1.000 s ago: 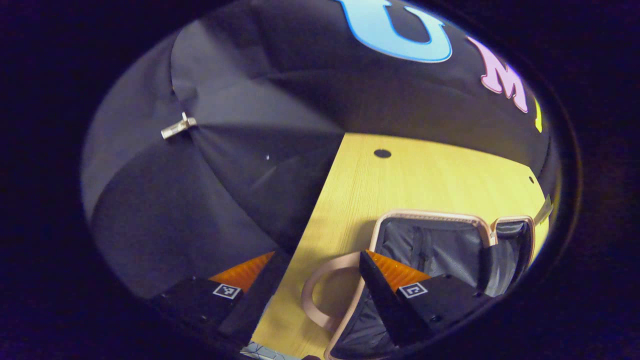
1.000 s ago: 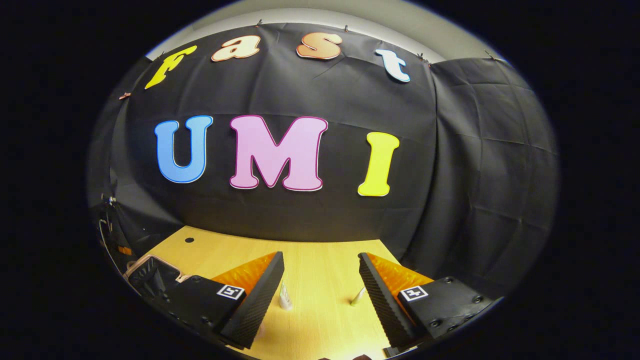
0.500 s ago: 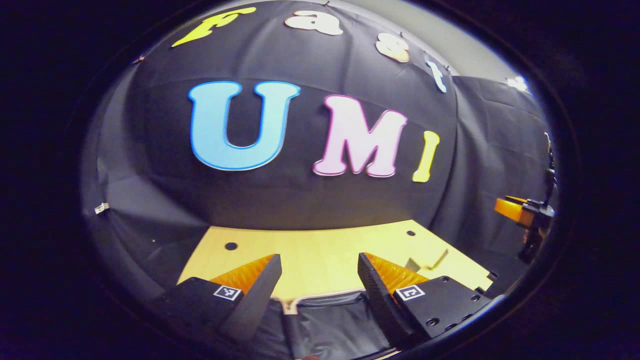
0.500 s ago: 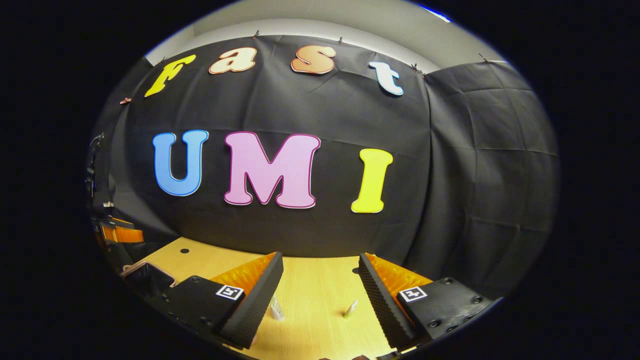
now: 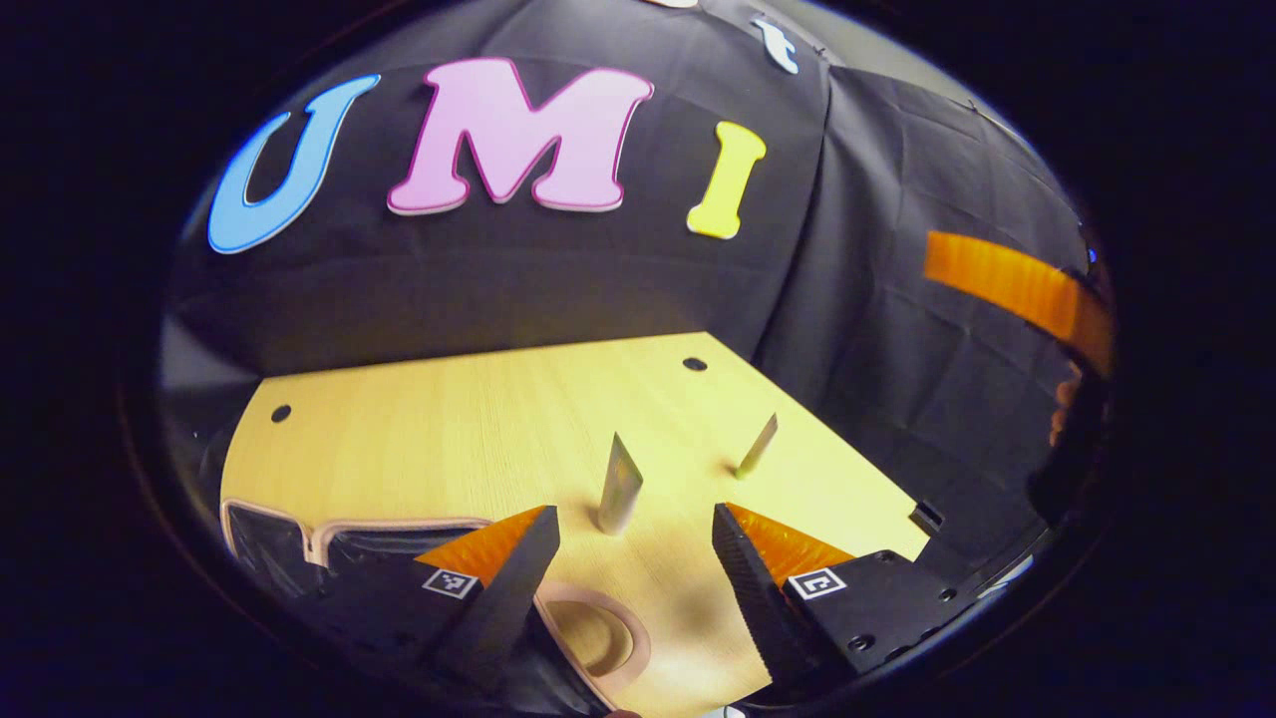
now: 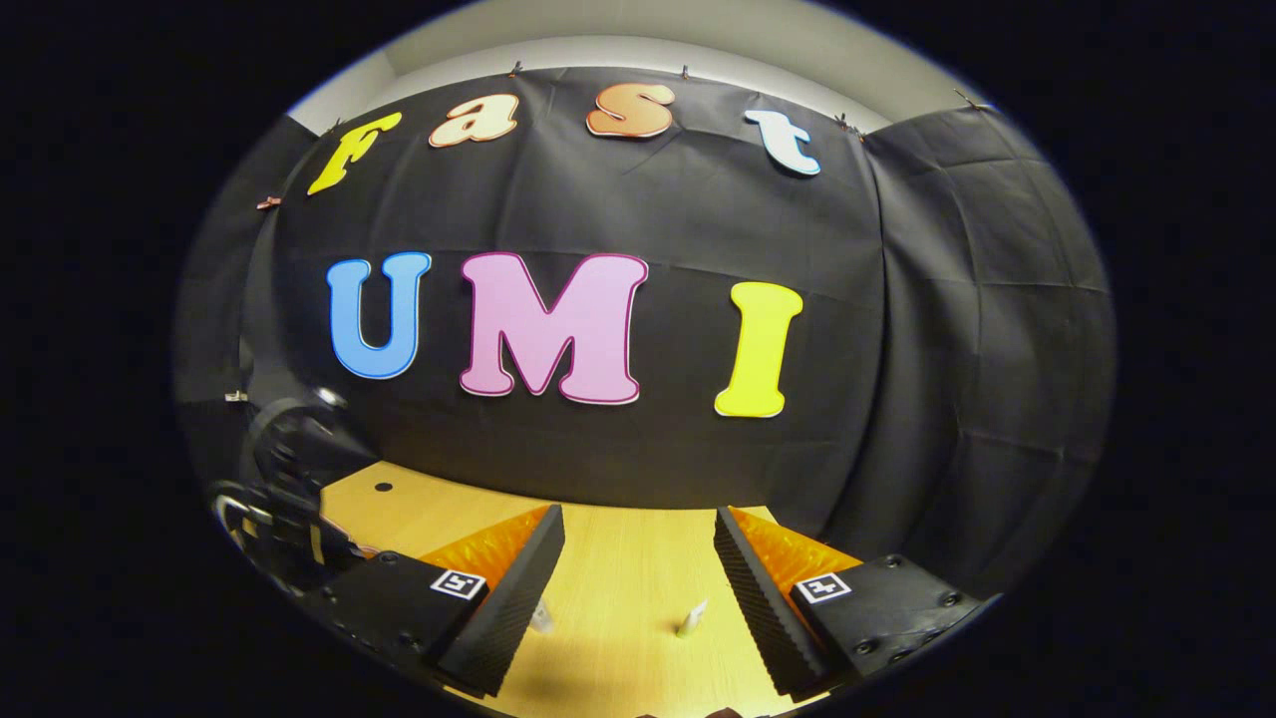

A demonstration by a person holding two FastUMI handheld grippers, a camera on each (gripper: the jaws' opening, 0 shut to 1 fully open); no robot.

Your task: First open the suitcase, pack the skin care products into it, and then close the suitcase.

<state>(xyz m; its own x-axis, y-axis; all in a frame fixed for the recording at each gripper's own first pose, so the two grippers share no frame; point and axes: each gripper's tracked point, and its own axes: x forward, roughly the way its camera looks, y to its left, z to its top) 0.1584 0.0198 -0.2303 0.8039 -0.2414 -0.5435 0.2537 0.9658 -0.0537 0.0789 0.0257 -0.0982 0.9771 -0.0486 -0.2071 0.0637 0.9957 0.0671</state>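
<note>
The open suitcase (image 5: pixel 261 513) with a pink rim and dark lining lies at the lower left in the left gripper view; its round handle (image 5: pixel 596 638) sits between my fingers. Two skin care tubes stand upright on the wooden table: a taller pale one (image 5: pixel 620 486) just beyond my left gripper (image 5: pixel 635 558), and a slimmer one (image 5: pixel 757 446) farther right. The left gripper is open and holds nothing. In the right gripper view, the same tubes (image 6: pixel 541 618) (image 6: pixel 691 618) stand just ahead of my open, empty right gripper (image 6: pixel 638 568).
The light wooden table (image 5: pixel 449 429) has small round holes (image 5: pixel 695 364) near its far corners and ends against the black cloth wall. The other gripper (image 5: pixel 1007 284) shows as a blur at the right of the left gripper view. A blurred gripper (image 6: pixel 289 469) shows at the left of the right gripper view.
The left gripper has swung right, from over the suitcase's lining to facing the two tubes, with the handle now under it. The right gripper has barely moved and stays open.
</note>
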